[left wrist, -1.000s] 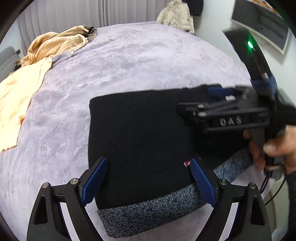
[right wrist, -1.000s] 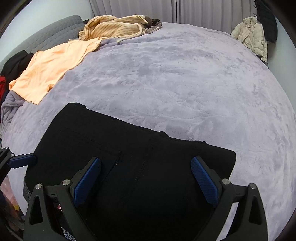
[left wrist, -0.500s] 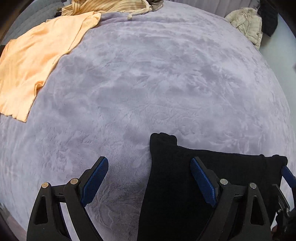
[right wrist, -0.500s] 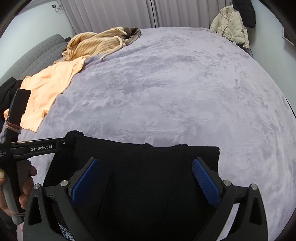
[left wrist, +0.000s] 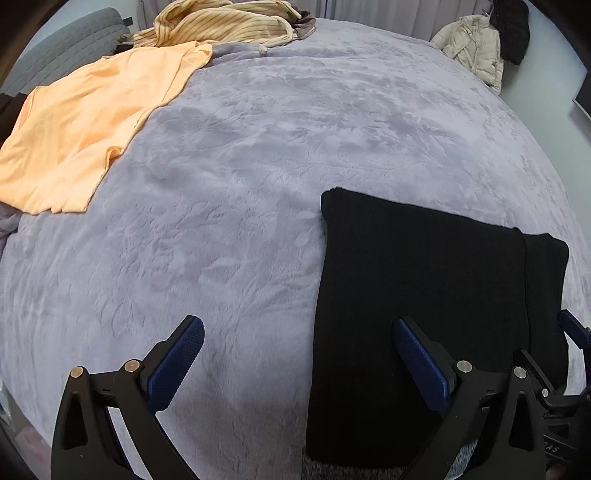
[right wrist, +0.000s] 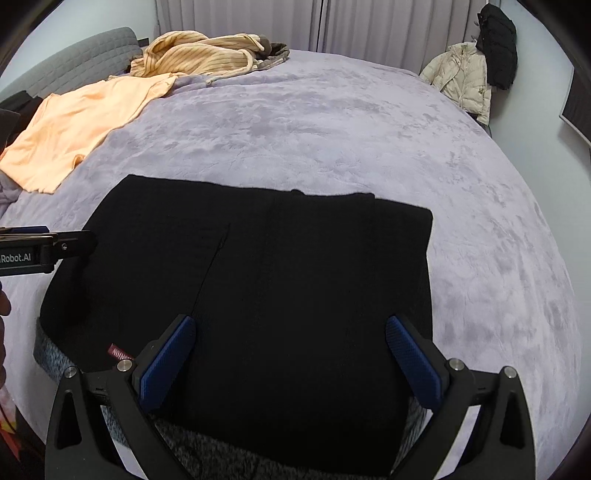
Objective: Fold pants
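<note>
Since a second ago the left gripper (left wrist: 295, 363) has slid off the folded black pants (right wrist: 258, 288) toward their left edge; its jaws are opening, with only blanket and the pants' edge below them. Right gripper (right wrist: 290, 360) hovers with jaws spread wide over the pants, which lie at the near edge of the lilac plush bed (right wrist: 369, 122). An orange shirt (left wrist: 85, 125) and striped garment (right wrist: 199, 55) lie at the far left corner; jackets (right wrist: 469, 77) hang by the curtains (right wrist: 332, 22).
</note>
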Tool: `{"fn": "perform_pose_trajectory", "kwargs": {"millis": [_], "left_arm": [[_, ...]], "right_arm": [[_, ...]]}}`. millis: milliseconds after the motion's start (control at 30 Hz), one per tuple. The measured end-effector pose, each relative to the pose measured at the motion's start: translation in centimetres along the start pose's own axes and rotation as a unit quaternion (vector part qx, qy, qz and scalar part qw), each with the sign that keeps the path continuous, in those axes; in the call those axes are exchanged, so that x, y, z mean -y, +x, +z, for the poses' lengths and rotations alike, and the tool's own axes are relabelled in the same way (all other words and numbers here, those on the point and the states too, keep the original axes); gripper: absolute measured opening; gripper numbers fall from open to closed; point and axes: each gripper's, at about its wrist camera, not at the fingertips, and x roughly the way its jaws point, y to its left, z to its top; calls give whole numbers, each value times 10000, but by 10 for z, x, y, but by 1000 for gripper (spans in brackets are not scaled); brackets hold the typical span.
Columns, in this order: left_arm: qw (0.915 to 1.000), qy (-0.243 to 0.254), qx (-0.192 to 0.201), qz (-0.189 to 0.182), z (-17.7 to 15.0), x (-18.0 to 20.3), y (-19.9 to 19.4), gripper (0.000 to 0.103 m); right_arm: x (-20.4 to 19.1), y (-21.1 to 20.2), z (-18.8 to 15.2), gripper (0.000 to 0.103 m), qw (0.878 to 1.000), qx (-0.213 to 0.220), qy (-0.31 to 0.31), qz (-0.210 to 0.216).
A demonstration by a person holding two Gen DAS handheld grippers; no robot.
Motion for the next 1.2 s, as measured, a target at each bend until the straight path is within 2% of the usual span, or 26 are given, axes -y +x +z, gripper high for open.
{"fn": "perform_pose_trajectory", "kwargs": {"millis": [100, 200, 333, 433, 500, 600, 700, 800, 867, 1000, 1067, 1200], "left_arm": [[10000, 76, -61, -2, -25, -1, -4, 103], [9997, 206, 79, 106, -42, -1, -10, 103], [9999, 71, 59, -51, -46, -7, -17, 103], [9999, -47, -31, -146, -49, -12, -4, 103], [9996, -141, -38, -228, -51, -14, 5, 103], [9998, -21, 42, -177, -52, -10, 0, 103], [9996, 7, 157, -226, -49, -10, -18, 103], [9984, 123, 447, -312, -45, -3, -36, 103], [9974, 349, 537, -341, -40, 12, -39, 103], [9942, 753, 707, -294, -29, 43, -39, 103], [9932, 895, 667, -330, -24, 56, -34, 103], [9941, 951, 324, -400, -20, 71, -10, 103]], "right_arm": [[-2, -15, -21, 102, 9999, 92, 17, -107], [-8, -22, -36, 102, 9993, 115, -114, -323], [-4, -21, -42, 102, 9996, 51, -10, -277], [1, -19, -44, 103, 9998, 22, 107, -161], [-1, -14, -48, 103, 9997, 60, 26, -229], [-3, -15, -52, 103, 9995, 148, -10, -290], [-1, -23, -49, 103, 9996, 128, 20, -263], [5, -43, -46, 103, 9988, 396, 168, -230], [6, -49, -39, 103, 9979, 557, 126, -290], [3, -43, -20, 103, 9971, 567, -141, -482], [3, -34, -12, 103, 9978, 503, -220, -384], [5, -15, -5, 103, 9994, 238, -223, -131]]}}
